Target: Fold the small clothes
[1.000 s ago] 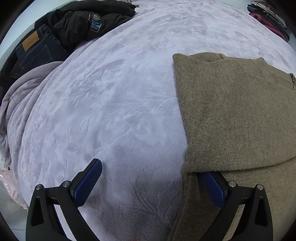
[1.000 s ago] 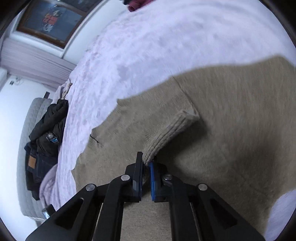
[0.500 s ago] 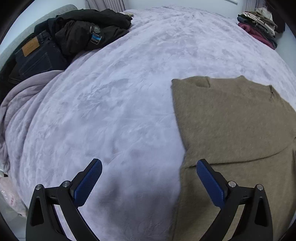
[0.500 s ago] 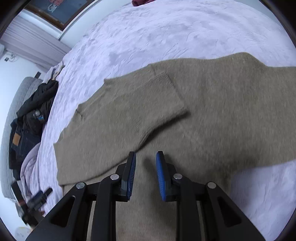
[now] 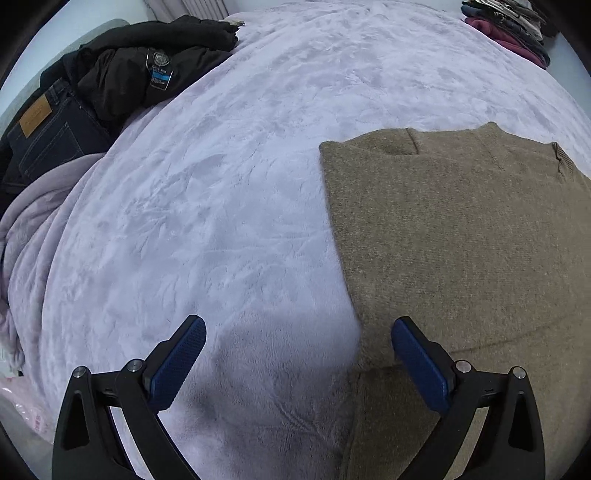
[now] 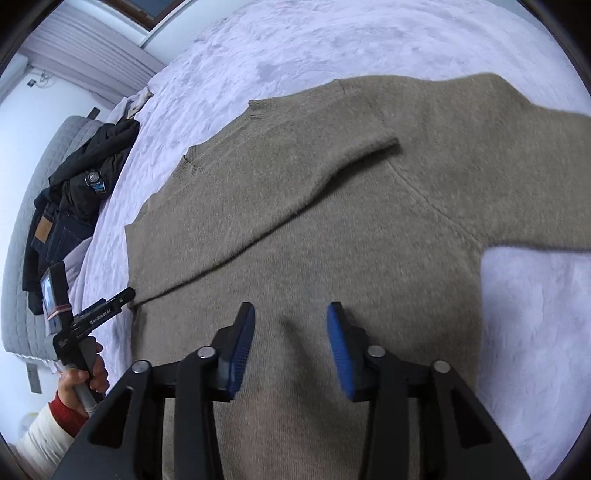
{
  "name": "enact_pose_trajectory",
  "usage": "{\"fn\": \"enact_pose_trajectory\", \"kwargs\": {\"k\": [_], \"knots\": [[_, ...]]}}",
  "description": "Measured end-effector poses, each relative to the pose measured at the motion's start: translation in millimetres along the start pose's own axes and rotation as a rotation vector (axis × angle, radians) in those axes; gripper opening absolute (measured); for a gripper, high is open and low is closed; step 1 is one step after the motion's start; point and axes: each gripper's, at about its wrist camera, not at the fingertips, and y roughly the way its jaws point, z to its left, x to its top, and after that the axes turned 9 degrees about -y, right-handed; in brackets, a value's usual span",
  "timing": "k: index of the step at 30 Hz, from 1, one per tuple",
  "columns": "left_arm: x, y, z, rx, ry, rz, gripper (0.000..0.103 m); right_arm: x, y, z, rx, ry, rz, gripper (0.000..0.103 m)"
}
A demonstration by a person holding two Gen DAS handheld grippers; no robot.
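Observation:
A tan knitted sweater (image 6: pixel 314 206) lies flat on the lilac bed cover (image 6: pixel 332 40). Its left sleeve (image 6: pixel 332 162) is folded across the chest, cuff near the middle. Its right sleeve (image 6: pixel 535 177) lies stretched out to the right. My right gripper (image 6: pixel 290 317) is open and empty, above the sweater's lower body. In the left wrist view the sweater (image 5: pixel 461 240) fills the right side, its folded edge running down the middle. My left gripper (image 5: pixel 297 332) is wide open and empty, straddling that left edge; it also shows in the right wrist view (image 6: pixel 107 306).
A pile of dark clothes, a black jacket (image 5: pixel 147 70) and dark jeans (image 5: pixel 44 136), lies at the far left of the bed. A stack of folded clothes (image 5: pixel 513 33) sits at the far right corner. A rumpled lilac blanket (image 5: pixel 26 236) hangs off the left side.
My right gripper let go of the sleeve cuff, opened and pulled back over the sweater's body. My left gripper backed off from under the folded sleeve edge and rose a little.

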Motion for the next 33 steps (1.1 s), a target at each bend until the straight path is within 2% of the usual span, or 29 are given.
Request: {"fn": "enact_pose_trajectory", "kwargs": {"k": [6, 11, 13, 17, 19, 20, 23, 24, 25, 26, 30, 33], "knots": [[-14, -39, -34, -0.081, 0.070, 0.021, 0.102, -20, -14, -20, 0.023, 0.098, -0.014, 0.046], [-30, -62, -89, -0.153, 0.121, 0.052, 0.102, -33, -29, -41, 0.030, 0.160, -0.037, 0.046], [-34, -66, -111, -0.175, 0.138, 0.058, 0.102, -26, -33, -49, 0.058, 0.179, -0.064, 0.046], [-37, -66, -144, -0.189, 0.134, 0.073, 0.102, 14, -33, -56, 0.119, 0.175, -0.161, 0.045], [-37, -64, -154, -0.190, 0.118, 0.081, 0.102, 39, -24, -60, 0.127, 0.184, -0.190, 0.042], [-38, -64, -158, -0.190, 0.114, 0.079, 0.102, 48, -19, -61, 0.135, 0.194, -0.199, 0.037], [-40, -61, -166, -0.174, 0.115, 0.074, 0.102, 73, 0, -68, 0.131, 0.238, -0.214, 0.017], [-42, -59, -168, -0.169, 0.115, 0.077, 0.102, 79, 8, -69, 0.113, 0.244, -0.198, 0.012], [-43, -56, -169, -0.162, 0.115, 0.082, 0.102, 83, 16, -71, 0.066, 0.238, -0.166, 0.010], [-45, -54, -168, -0.156, 0.114, 0.088, 0.102, 83, 20, -72, 0.022, 0.230, -0.140, 0.004], [-51, -43, -168, -0.146, 0.108, 0.113, 0.102, 70, 12, -75, 0.036, 0.218, -0.142, 0.003], [-54, -38, -167, -0.150, 0.098, 0.114, 0.102, 52, 1, -81, 0.090, 0.224, -0.138, 0.007]]}}
